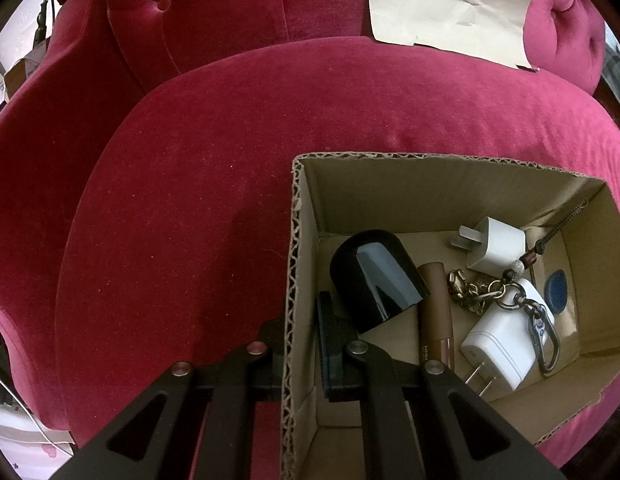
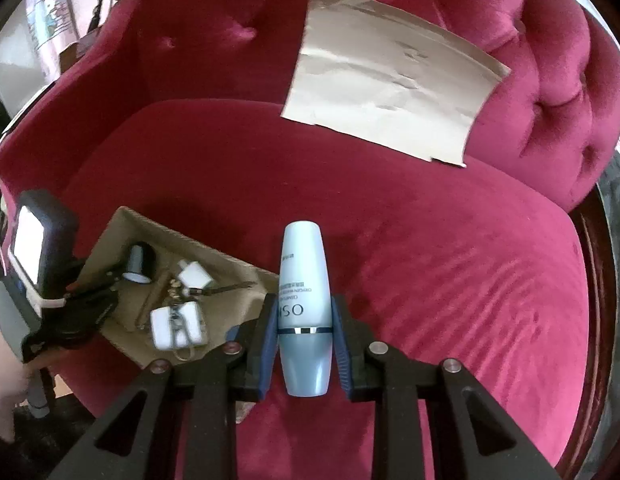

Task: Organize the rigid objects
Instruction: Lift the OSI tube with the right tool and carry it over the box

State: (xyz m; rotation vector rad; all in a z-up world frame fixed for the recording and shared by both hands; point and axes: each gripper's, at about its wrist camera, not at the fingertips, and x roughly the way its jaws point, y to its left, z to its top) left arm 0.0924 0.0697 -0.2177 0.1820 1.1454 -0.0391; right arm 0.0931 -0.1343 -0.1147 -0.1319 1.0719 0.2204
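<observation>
One pale-blue lotion bottle [image 2: 304,312] is clamped in the right gripper [image 2: 304,344] above the red cushion [image 2: 430,260]; next it must cross to the cardboard box [image 1: 305,264], whose wall the left gripper [image 1: 299,360] pinches.

Left gripper [image 1: 299,356] closed; right gripper [image 2: 305,320] clamped, angled downward.
</observation>
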